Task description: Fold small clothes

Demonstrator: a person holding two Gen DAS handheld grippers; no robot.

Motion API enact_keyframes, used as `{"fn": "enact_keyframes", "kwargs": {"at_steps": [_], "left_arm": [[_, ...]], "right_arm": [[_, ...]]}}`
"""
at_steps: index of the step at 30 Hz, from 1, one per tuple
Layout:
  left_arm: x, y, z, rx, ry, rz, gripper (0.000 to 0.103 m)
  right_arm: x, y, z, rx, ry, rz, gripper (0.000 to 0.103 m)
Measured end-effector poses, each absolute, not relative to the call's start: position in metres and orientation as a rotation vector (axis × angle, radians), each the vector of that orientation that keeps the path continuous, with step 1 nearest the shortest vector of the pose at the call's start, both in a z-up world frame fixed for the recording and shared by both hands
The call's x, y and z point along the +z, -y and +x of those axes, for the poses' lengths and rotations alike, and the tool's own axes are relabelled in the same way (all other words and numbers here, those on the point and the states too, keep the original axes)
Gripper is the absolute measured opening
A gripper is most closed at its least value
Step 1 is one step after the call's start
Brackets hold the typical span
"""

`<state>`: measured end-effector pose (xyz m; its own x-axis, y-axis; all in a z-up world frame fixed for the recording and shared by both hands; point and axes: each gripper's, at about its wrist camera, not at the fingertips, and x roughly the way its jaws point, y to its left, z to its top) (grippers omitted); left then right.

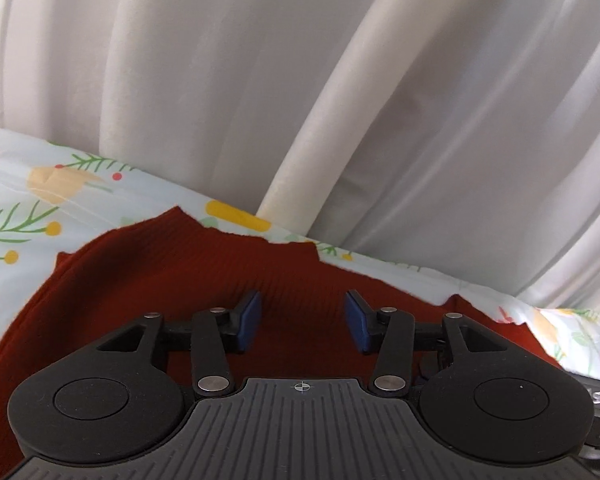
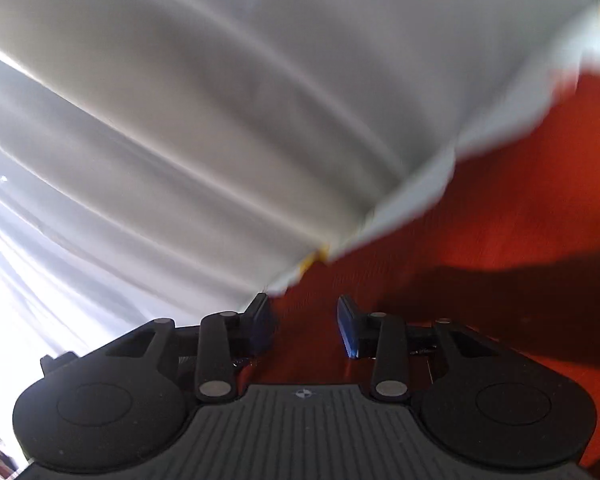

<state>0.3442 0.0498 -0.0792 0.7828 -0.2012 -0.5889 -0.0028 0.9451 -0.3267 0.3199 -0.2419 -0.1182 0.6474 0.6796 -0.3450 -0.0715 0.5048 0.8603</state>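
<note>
Red sweater (image 1: 260,280) lies flat on the flowery sheet (image 1: 24,200) (both grippers' fingers (image 1: 249,320) stand apart, holding nothing), so grab one edge gently and fold evenly.

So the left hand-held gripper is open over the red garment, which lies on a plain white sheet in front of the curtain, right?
Not quite. The sheet is not plain white: the left wrist view shows it pale with a floral print of green sprigs and yellow and red dots. The rest holds: the left hand-held gripper is open over the red garment, with the curtain behind.
</note>
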Motion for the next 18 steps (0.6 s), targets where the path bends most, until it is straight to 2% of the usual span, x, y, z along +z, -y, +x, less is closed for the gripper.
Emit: {"fn": "enact_keyframes", "kwargs": {"at_steps": [1, 2, 3, 6, 8, 10, 12, 14, 18], "left_arm": [[-0.083, -0.052, 0.347, -0.084, -0.667, -0.306, 0.051], [-0.087, -0.057, 0.348, -0.059, -0.67, -0.29, 0.051], [-0.093, -0.064, 0.352, -0.042, -0.671, -0.283, 0.051], [-0.102, -0.083, 0.346, -0.057, -0.64, -0.298, 0.044], [-0.103, -0.086, 0.346, -0.067, -0.64, -0.286, 0.043], [-0.102, -0.08, 0.346, -0.065, -0.642, -0.241, 0.044], [-0.101, -0.073, 0.347, -0.068, -0.644, -0.195, 0.052], [-0.1, -0.07, 0.346, -0.074, -0.648, -0.167, 0.056], [-0.099, -0.072, 0.342, -0.085, -0.656, -0.18, 0.059]], "right_arm": [[-0.128, 0.238, 0.324, 0.471, -0.773, 0.926, 0.024], [-0.134, 0.241, 0.327, 0.454, -0.759, 0.912, 0.004], [-0.136, 0.249, 0.331, 0.43, -0.754, 0.892, 0.0], [-0.13, 0.291, 0.33, 0.264, -0.686, 0.786, 0.0], [-0.121, 0.316, 0.33, 0.147, -0.673, 0.66, 0.0], [-0.114, 0.336, 0.328, 0.037, -0.64, 0.512, 0.0], [-0.111, 0.351, 0.325, -0.003, -0.634, 0.554, 0.0], [-0.107, 0.348, 0.325, -0.082, -0.642, 0.505, 0.001], [-0.091, 0.321, 0.299, 0.013, -0.639, 0.451, 0.011]]}}
